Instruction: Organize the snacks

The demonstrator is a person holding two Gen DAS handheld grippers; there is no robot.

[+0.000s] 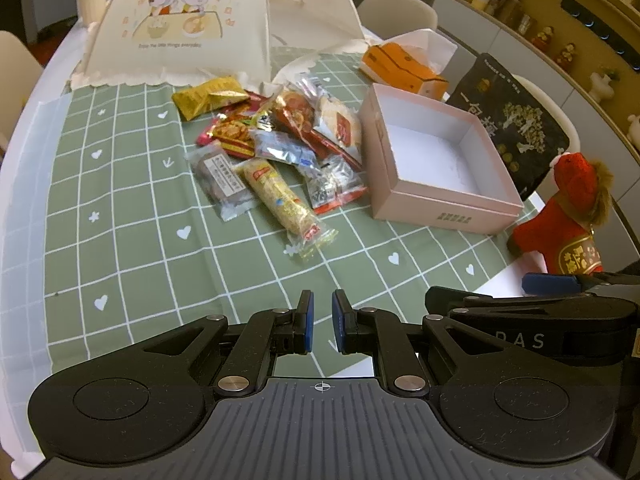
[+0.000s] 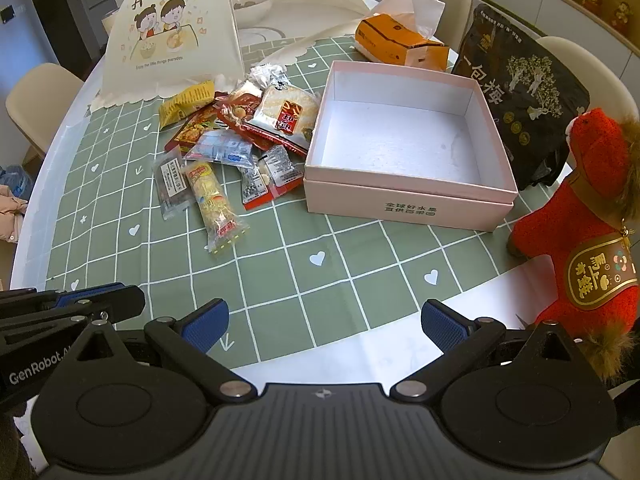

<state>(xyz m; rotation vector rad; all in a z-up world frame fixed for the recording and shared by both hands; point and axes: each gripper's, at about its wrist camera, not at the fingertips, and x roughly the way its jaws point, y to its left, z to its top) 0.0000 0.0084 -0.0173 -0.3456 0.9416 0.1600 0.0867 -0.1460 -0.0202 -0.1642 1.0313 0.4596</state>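
Hovering low in both frames, two hand-held grippers wait over a green checked cloth (image 2: 320,292) on a round tabletop (image 1: 52,92), nothing yet packed. The left gripper (image 1: 322,322) has its jaws drawn nearly together with nothing between them; the right gripper (image 2: 325,326) holds its jaws wide apart, also empty. The snacks (image 2: 236,140) lie in a loose, overlapping heap at centre left of the right wrist view, touching the left wall of an open pink box (image 2: 408,196) that stands empty at centre right. A long yellow roll (image 2: 212,200) and a clear-wrapped brown bar (image 2: 174,186) sit at the near edge of the heap, freest of the rest.

The step in hand appears to be the first pick. The open right gripper looks better placed to start, and the yellow roll seems the easiest target: taking it across its narrow width, near the middle, should keep it from tipping. Slippery wrappers may slide or drag neighbours along, so lifting straight up before crossing the box wall would be wise. A red plush toy (image 2: 576,216), black pouch (image 2: 524,100) and orange tissue pack (image 2: 400,42) crowd the box's right and far sides.
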